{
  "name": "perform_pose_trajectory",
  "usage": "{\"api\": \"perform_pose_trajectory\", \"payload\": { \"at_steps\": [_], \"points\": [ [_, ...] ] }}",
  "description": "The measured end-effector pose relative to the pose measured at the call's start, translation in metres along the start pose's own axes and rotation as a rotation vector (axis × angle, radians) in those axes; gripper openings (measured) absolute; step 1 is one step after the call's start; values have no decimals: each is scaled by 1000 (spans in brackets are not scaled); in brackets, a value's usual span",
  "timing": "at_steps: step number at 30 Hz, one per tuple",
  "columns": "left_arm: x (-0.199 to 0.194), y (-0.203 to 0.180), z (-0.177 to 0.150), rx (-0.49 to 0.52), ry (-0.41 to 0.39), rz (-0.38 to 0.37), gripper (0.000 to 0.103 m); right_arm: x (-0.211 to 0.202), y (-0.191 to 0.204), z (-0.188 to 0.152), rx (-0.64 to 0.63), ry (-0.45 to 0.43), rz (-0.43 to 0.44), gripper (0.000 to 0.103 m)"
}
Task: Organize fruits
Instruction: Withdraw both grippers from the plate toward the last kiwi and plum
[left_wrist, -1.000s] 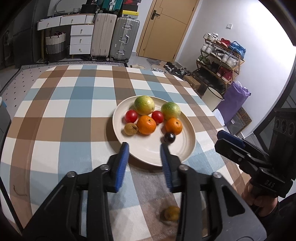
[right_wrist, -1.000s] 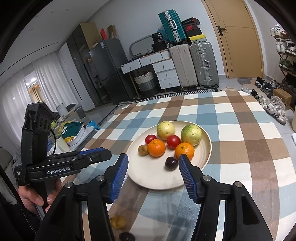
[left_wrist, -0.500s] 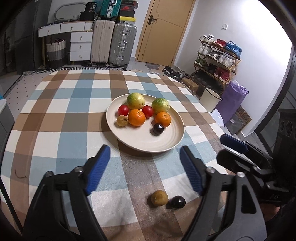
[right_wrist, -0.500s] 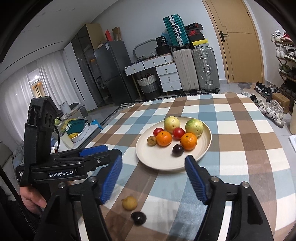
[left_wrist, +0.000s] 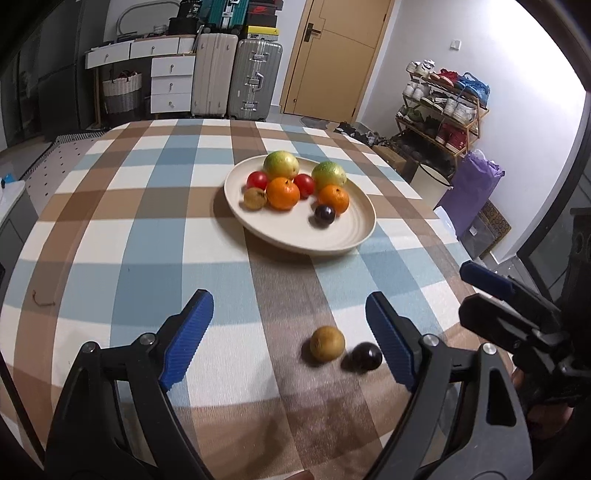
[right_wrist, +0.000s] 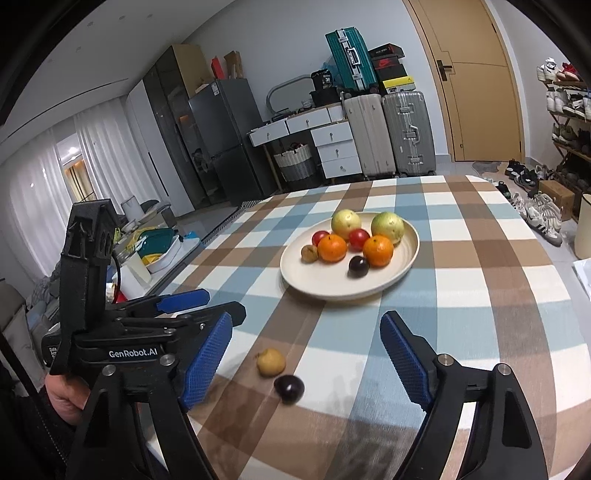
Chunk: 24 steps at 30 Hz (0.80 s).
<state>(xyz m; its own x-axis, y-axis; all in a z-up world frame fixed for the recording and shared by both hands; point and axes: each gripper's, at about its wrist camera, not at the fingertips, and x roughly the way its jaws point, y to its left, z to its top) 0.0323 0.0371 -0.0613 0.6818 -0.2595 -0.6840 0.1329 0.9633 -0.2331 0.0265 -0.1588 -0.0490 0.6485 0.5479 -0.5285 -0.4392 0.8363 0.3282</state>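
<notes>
A cream plate (left_wrist: 343, 240) on the checked table holds two green-yellow fruits, two red ones, two oranges, a small brown fruit and a dark plum (left_wrist: 324, 214). Nearer to me, a loose brown fruit (left_wrist: 327, 343) and a loose dark plum (left_wrist: 365, 357) lie side by side on the cloth. My left gripper (left_wrist: 286, 306) hovers over them with its jaws opening, and the pads touch nothing. In the right wrist view the same brown fruit (right_wrist: 271, 362) and plum (right_wrist: 289, 387) lie below my right gripper (right_wrist: 306, 325). Its jaws are opening too and hold nothing. The plate (right_wrist: 314, 275) lies beyond.
The table's near edge (left_wrist: 258, 413) runs just under both grippers. A hand (right_wrist: 64, 398) holds the left gripper at the left of the right wrist view. Suitcases (left_wrist: 255, 77), drawers, a door and a shoe rack (left_wrist: 443, 110) stand far behind the table.
Both grippers have drawn back from the plate toward the table's near edge and their jaws have widened. The loose brown fruit and dark plum have come fully into view between the fingers.
</notes>
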Motion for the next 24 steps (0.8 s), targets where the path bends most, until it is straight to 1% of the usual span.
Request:
{"api": "perform_pose_trajectory", "payload": {
  "at_steps": [7,15,19,24],
  "points": [
    [0,7,-15,-31,18,7,83,13,0,-22,13,60,12,85],
    [-4,17,-26,-54,28,0,83,25,3,-41,25,119,35,85],
    [-3,22,-31,-66,40,6,83,33,4,-46,30,151,33,85],
    [-3,26,-35,-76,47,8,83,37,11,-47,9,162,37,82]
  ]
}}
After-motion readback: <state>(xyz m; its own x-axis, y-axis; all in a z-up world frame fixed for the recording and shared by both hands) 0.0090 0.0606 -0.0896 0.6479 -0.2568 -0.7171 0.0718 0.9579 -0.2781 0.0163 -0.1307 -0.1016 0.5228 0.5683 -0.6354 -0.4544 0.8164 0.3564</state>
